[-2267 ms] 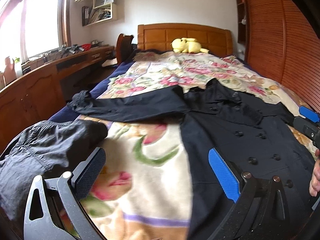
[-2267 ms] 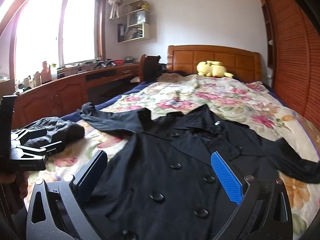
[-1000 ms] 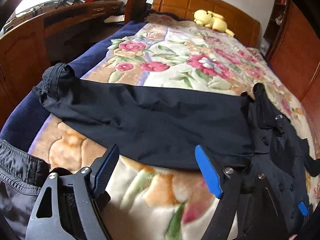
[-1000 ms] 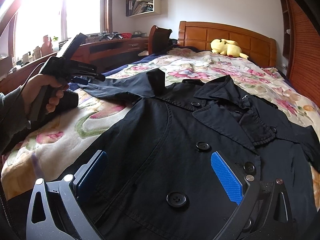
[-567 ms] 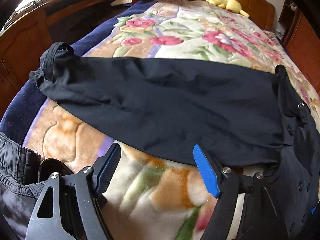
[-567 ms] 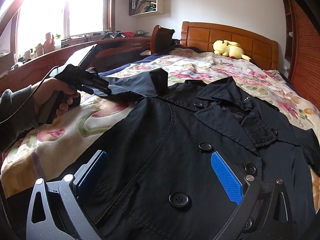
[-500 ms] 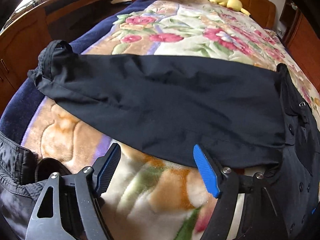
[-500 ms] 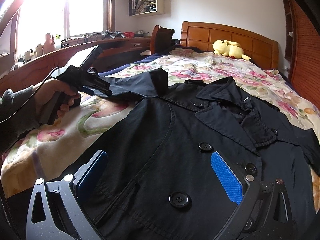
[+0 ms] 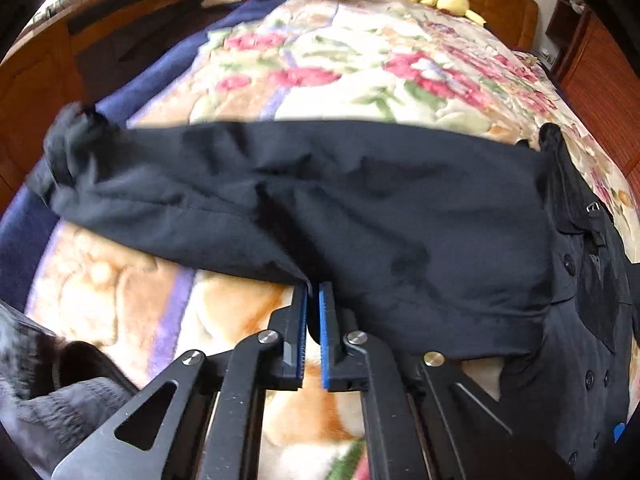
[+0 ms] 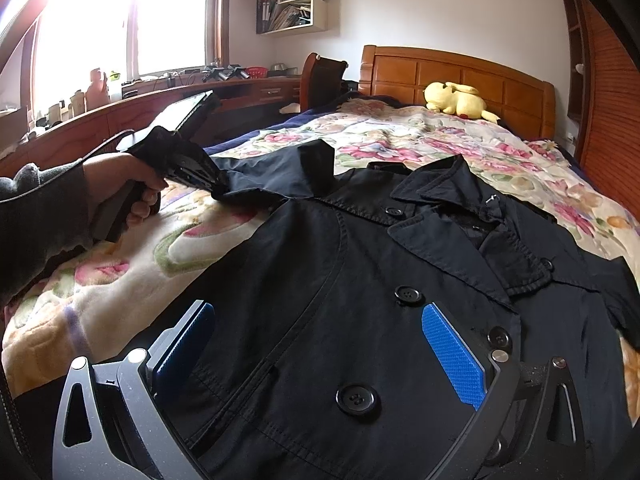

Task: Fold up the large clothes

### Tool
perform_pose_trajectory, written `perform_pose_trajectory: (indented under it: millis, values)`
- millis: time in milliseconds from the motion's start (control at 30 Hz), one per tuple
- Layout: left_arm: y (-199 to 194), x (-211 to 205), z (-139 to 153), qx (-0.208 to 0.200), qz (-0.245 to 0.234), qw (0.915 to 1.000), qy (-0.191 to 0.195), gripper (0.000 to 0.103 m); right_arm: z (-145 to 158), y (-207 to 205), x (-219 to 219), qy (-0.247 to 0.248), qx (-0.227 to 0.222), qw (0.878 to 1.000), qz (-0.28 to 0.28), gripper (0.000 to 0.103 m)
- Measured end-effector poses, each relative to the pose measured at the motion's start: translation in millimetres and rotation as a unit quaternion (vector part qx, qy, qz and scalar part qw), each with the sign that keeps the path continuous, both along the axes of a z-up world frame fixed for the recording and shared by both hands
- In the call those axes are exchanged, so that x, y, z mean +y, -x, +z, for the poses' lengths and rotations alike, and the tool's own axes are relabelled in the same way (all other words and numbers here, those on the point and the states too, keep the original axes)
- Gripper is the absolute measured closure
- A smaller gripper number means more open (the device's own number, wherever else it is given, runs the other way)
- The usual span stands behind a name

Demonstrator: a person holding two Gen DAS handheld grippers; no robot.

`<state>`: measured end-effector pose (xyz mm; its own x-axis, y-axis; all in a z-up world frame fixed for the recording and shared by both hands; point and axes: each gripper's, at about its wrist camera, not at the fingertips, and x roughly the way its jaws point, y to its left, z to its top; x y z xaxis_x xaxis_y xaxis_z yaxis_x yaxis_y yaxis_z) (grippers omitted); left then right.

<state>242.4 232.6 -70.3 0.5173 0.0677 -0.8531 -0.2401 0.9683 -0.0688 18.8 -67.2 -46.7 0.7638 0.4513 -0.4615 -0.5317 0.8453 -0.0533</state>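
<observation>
The left gripper (image 9: 313, 292) is clamped on the coat sleeve (image 9: 280, 188); the right gripper (image 10: 320, 340) hovers spread over the coat front (image 10: 360, 272).

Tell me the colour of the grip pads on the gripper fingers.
Blue, ribbed pads on black fingers; clearest in the right wrist view, on the open right gripper.
</observation>
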Motion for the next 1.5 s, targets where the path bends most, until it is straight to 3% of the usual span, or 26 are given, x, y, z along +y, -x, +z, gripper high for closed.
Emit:
perform_pose_trajectory:
  millis: [233,400,667,800,867,933,1067,1233,1433,1500]
  values:
    - [26.7,-75.9,65.9,-0.052,-0.083,0.9940,-0.048,0.099,15.0,7.7,-21.5,-0.018,0.013,1.000,-0.007,0.000]
    - [50.3,-133.6,102.6,-0.078,-0.146,0.9845,-0.058,0.099,38.3,30.7,-49.3,-0.008,-0.012,0.999,-0.032,0.000]
    - [80.0,-188.4,111.7,-0.072,-0.188,0.9755,-0.090,0.099,43.8,62.2,-81.8,0.001,-0.021,0.998,-0.057,0.000]
    - [94.6,-195.2,99.6,-0.057,-0.188,0.9759,-0.094,0.098,33.2,53.1,-84.5,-0.015,0.017,0.999,-0.042,0.000]
    - [103.8,-197.8,94.7,-0.055,-0.189,0.9752,-0.100,0.092,33.8,50.9,-85.5,-0.013,0.021,0.999,-0.037,0.000]
    - [112.4,-198.1,93.7,-0.057,-0.192,0.9747,-0.100,0.080,35.8,49.7,-86.4,-0.015,0.022,0.999,-0.034,0.000]
    - [129.1,-190.9,93.2,-0.057,-0.201,0.9739,-0.088,0.071,37.7,43.4,-96.8,-0.019,0.025,0.999,-0.034,0.000]
    - [144.3,-163.0,92.4,-0.064,-0.186,0.9749,-0.103,0.064,32.2,38.9,-89.7,-0.003,0.026,0.999,-0.038,0.000]
    - [131.9,-109.5,66.7,-0.040,-0.154,0.9826,-0.096,0.036,25.2,35.8,-80.3,0.014,0.031,0.999,-0.036,0.000]
    - [126.6,-93.5,51.9,-0.027,-0.138,0.9843,-0.106,0.035,23.5,34.3,-77.8,0.018,0.029,0.999,-0.037,0.000]
